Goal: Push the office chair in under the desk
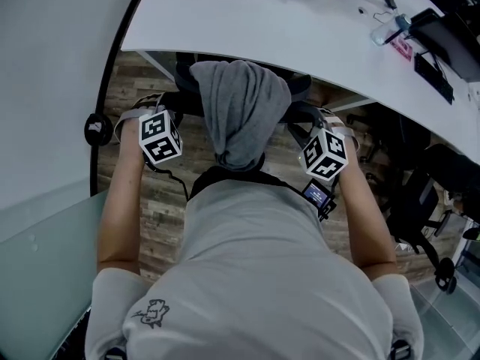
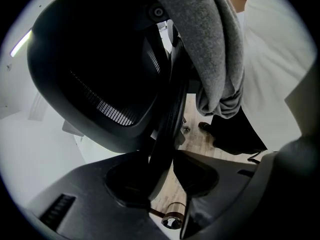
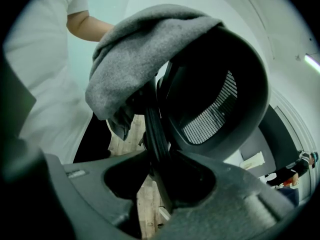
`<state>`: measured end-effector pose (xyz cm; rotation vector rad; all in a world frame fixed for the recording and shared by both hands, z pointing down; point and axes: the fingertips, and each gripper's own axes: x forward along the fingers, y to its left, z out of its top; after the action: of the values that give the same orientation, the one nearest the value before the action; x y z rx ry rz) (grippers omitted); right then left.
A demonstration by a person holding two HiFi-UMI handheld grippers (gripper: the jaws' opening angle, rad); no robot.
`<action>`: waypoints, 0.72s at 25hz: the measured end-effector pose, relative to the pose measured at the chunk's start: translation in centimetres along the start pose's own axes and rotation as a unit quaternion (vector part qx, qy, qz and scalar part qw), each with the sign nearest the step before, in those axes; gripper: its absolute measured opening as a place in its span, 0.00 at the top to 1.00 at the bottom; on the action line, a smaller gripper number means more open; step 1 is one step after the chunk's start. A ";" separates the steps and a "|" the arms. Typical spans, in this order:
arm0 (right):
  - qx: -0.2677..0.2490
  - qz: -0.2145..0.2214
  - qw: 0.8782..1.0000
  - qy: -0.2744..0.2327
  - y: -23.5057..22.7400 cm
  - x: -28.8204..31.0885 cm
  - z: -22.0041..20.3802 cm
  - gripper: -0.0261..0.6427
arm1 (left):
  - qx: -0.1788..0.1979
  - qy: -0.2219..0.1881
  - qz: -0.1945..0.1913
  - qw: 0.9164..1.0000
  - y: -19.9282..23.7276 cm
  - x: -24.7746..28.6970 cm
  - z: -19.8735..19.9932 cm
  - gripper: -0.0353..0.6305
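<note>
I have both tongs on the office chair (image 2: pixel 100 84), at its black mesh backrest. The left gripper (image 2: pixel 167 156) clenches the thin curved rim. The right gripper (image 3: pixel 160 156) is closing on the opposite rim, which touches both jaws. Soft grey fleece (image 1: pixel 240 111) drapes the chair's top. The smooth white curved desk (image 1: pixel 300 28) lies just ahead of the chair.

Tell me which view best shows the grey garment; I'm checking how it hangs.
Head view: the grey garment shows whole, draped over the chair back. Each gripper view shows just one hanging side, from below.
</note>
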<state>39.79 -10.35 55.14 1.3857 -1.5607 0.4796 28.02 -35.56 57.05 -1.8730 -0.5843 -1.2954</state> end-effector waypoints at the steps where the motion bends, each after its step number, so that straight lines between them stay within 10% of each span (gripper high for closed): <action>1: 0.001 -0.001 1.000 0.001 -0.6 0.0 -0.3 0.76 | 0.000 0.000 0.002 1.000 0.5 0.2 0.5 0.72; 18: 0.036 -0.024 0.999 0.015 -8.7 0.7 -4.0 0.76 | 0.037 -0.015 -0.001 0.999 9.0 4.4 6.3 0.72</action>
<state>49.34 -9.97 55.07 1.4617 -1.4948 0.5291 39.86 -36.10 56.98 -1.8342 -0.6420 -1.2314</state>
